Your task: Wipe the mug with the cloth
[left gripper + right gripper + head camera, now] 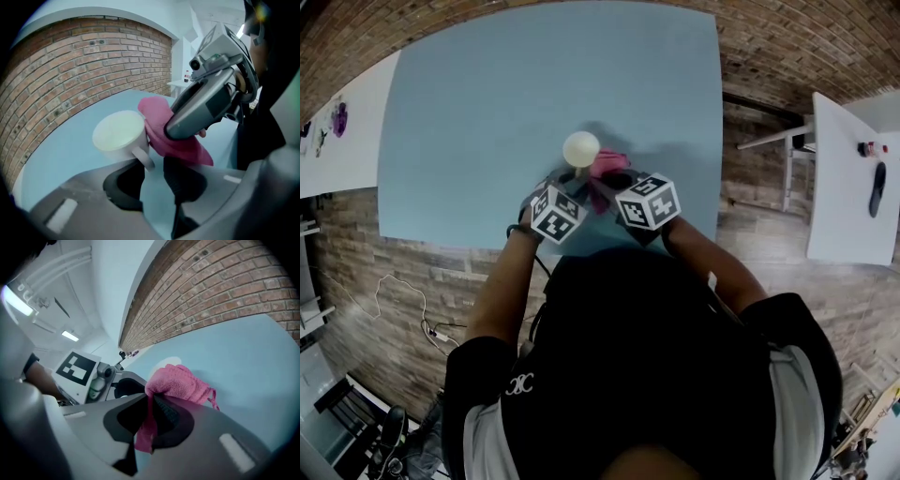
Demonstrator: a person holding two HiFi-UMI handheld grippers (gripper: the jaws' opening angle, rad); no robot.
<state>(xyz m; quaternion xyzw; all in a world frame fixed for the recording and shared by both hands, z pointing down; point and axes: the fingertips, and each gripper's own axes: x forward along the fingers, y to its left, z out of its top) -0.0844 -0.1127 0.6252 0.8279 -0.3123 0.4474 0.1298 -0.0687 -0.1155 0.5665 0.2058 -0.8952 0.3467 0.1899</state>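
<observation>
So the mug (580,148) stands upright roughly mid-desk (487,112), a bit nearer the person's edge, with loads of bare blue top open to its left, right and far side. The left tongs (152,168) have the mug's handle (143,158) sitting between the jaws, up against one pad with a sliver of gap on the other, so it's not clamped. The right tongs (151,401) are pinched tight on the pink cloth (176,380), whose bunched end touches the mug's right side.

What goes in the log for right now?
left gripper: jaws astride mug handle | right gripper: shut on pink cloth | pink cloth against mug
</observation>
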